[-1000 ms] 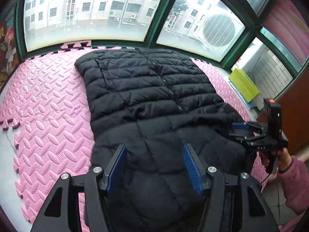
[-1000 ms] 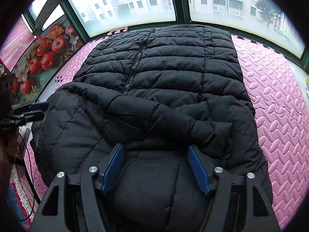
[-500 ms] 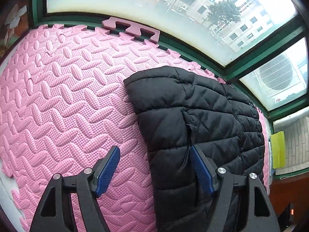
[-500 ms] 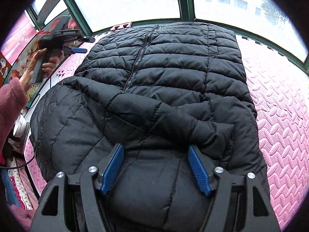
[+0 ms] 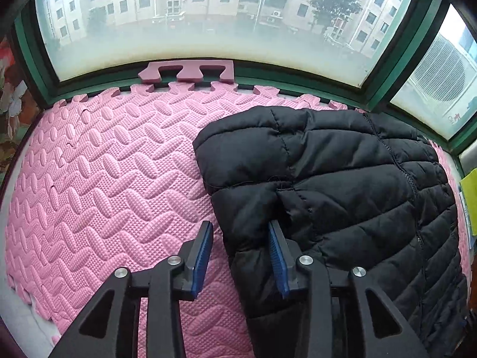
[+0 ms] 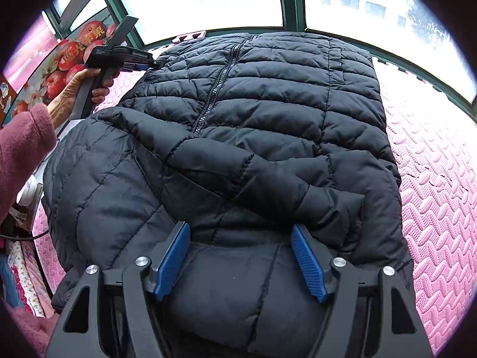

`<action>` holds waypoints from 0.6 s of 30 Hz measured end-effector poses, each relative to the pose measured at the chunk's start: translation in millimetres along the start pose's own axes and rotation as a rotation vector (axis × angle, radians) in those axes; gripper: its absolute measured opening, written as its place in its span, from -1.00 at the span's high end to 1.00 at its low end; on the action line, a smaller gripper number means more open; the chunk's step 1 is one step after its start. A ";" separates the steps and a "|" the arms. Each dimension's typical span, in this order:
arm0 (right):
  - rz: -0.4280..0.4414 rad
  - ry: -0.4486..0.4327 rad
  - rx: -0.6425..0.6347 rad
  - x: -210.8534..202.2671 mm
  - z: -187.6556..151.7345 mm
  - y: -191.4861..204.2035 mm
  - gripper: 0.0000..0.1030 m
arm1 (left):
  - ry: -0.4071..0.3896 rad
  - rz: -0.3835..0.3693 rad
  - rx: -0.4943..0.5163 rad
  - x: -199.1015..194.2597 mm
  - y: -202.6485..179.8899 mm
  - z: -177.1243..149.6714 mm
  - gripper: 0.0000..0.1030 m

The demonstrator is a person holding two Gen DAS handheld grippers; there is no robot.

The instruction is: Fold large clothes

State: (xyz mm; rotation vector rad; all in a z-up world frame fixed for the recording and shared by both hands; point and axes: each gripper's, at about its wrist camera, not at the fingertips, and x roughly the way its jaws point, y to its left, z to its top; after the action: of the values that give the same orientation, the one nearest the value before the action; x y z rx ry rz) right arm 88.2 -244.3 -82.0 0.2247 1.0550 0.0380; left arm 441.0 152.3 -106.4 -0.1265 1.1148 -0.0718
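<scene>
A black quilted puffer jacket (image 6: 268, 113) lies front up on the pink foam mat (image 6: 432, 179), zipper down the middle, one sleeve folded across its body. In the left wrist view the jacket (image 5: 342, 179) fills the right side. My left gripper (image 5: 240, 253) is open at the jacket's far left edge, with the edge of the fabric between its blue pads. It also shows in the right wrist view (image 6: 146, 65), at the jacket's far left corner. My right gripper (image 6: 240, 256) is open just above the near end of the jacket, holding nothing.
Green-framed windows (image 5: 208, 24) bound the far side of the pink mat (image 5: 104, 179). A loose mat piece (image 5: 187, 71) leans on the sill. A fruit poster (image 6: 59, 68) stands at the left. A yellow-green box (image 5: 469, 197) is at the right.
My left gripper has travelled from the jacket's near end to its far left edge, come down close to it, and its jaws have narrowed around the edge. My right gripper has stayed put.
</scene>
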 end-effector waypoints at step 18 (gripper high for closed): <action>-0.041 -0.134 -0.022 -72.8 2.7 2.3 -0.49 | -0.077 -0.334 0.272 -198.6 -89.4 -189.5 0.18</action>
State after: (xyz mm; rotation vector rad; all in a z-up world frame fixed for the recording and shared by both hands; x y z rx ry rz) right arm 54.7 -252.6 -17.8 0.1832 0.9255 -0.0026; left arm 184.1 75.4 0.4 -0.0704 0.9889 -0.5108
